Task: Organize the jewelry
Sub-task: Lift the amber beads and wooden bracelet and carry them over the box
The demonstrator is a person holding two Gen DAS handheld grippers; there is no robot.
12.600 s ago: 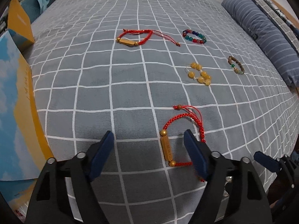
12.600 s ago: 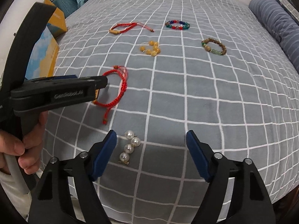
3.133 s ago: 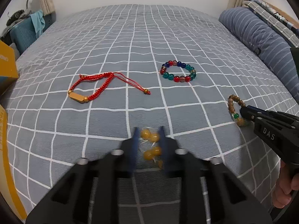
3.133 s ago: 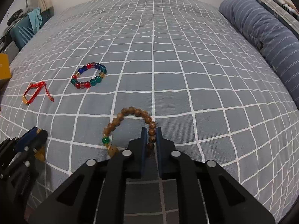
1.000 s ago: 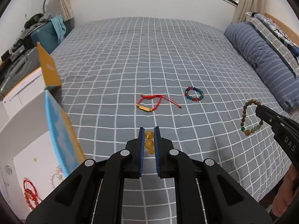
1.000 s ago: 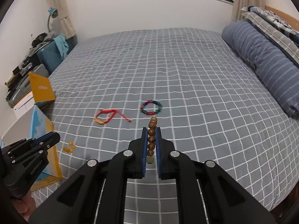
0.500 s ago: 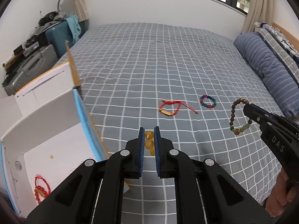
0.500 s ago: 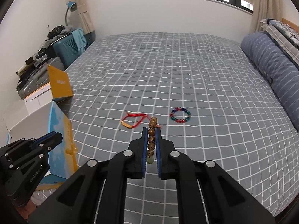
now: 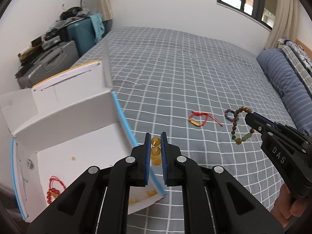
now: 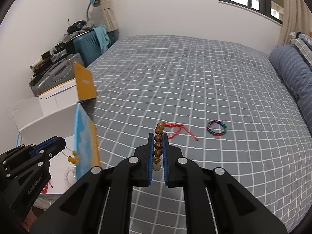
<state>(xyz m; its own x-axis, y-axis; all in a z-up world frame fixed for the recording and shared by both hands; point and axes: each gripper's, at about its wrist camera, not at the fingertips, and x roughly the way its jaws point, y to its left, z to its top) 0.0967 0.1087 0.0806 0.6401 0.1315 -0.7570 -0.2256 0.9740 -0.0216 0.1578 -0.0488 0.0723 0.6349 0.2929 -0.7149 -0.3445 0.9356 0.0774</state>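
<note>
two bracelets are held above the bed [image 9: 175,62] beside an open white box [image 9: 64,128].

the amber bead bracelet [image 9: 156,152] is pinched in the left gripper [image 9: 155,136], its lower beads hidden by the pads. the wooden bead bracelet [image 10: 158,146] is pinched in the right gripper [image 10: 157,136], seen edge-on. in the box, a red bracelet [image 9: 53,191] is partly cut off by the left gripper's frame.

Left hand-held gripper [image 9: 155,141] clamped on amber beads [image 9: 155,151], tilted downward, right hand-held gripper [image 10: 158,138] pinched on wooden bracelet [image 10: 158,146], angled downward alongside
</note>
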